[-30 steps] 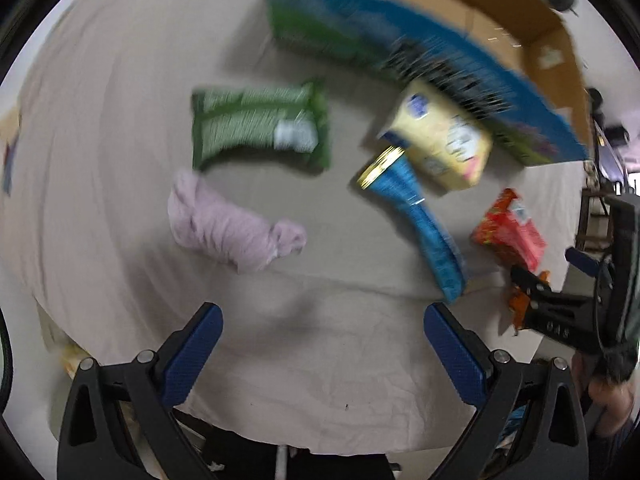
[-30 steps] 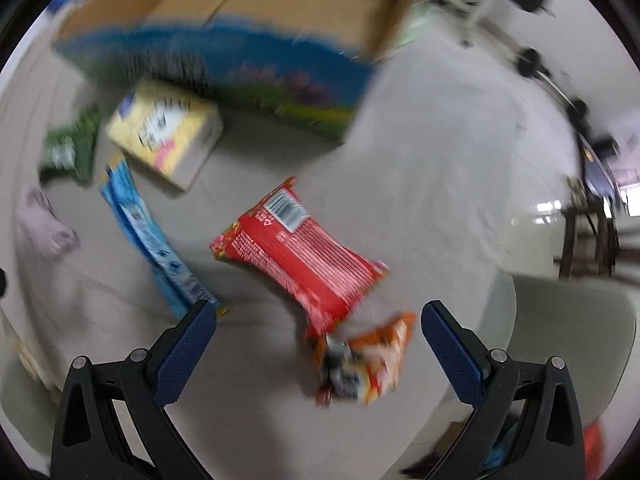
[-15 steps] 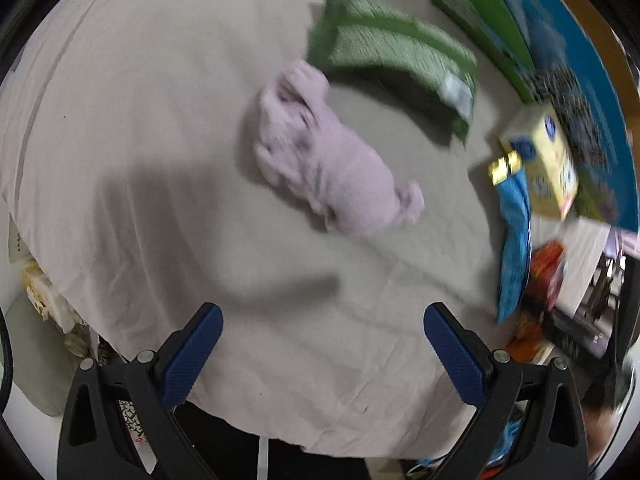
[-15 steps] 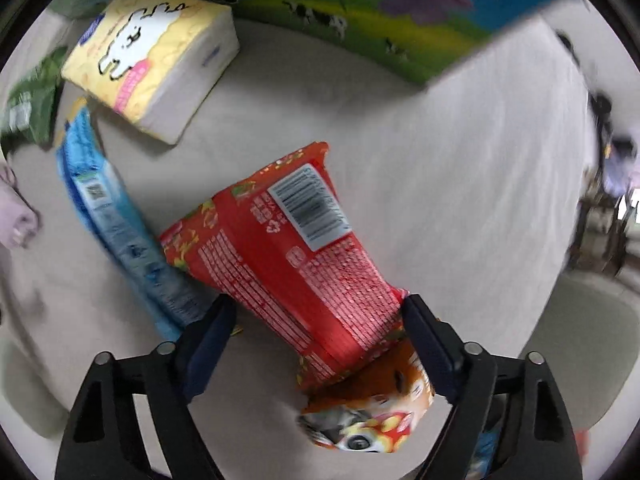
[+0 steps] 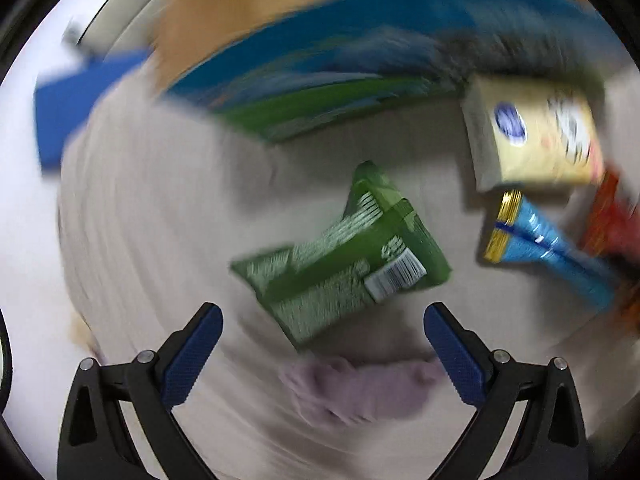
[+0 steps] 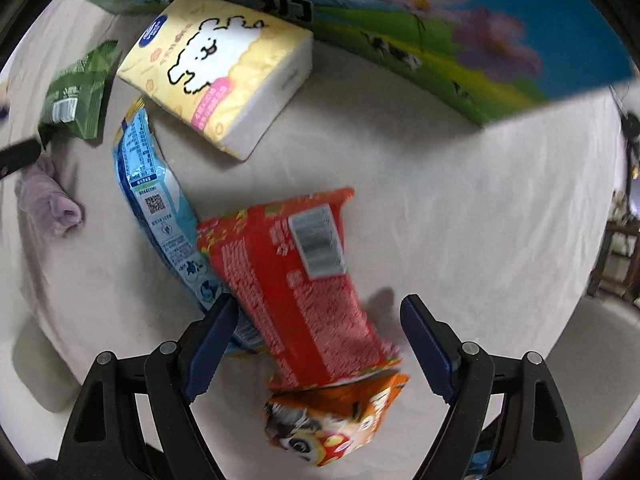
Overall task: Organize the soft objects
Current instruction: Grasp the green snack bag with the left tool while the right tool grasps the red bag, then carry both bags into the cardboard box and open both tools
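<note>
My left gripper [image 5: 322, 324] is open over a lilac cloth [image 5: 356, 390], which lies low between its fingers. A green packet [image 5: 344, 258] lies just beyond it. My right gripper [image 6: 314, 320] is open around a red packet [image 6: 296, 280], whose lower end rests on an orange packet [image 6: 332, 420]. A blue packet [image 6: 160, 204] lies left of the red one, a yellow tissue pack [image 6: 220, 68] behind it. The green packet [image 6: 76, 94] and the lilac cloth [image 6: 48, 198] show at the far left of the right wrist view.
A big cardboard box with a blue and green printed side [image 5: 340, 68] stands at the back of the cloth-covered table [image 6: 460, 208]. The yellow tissue pack [image 5: 532, 136], blue packet [image 5: 548, 248] and red packet [image 5: 608, 220] lie to the right in the blurred left wrist view.
My left gripper has swung quickly and come down over the lilac cloth, with the green packet now ahead. My right gripper has moved lower around the red packet and stays open.
</note>
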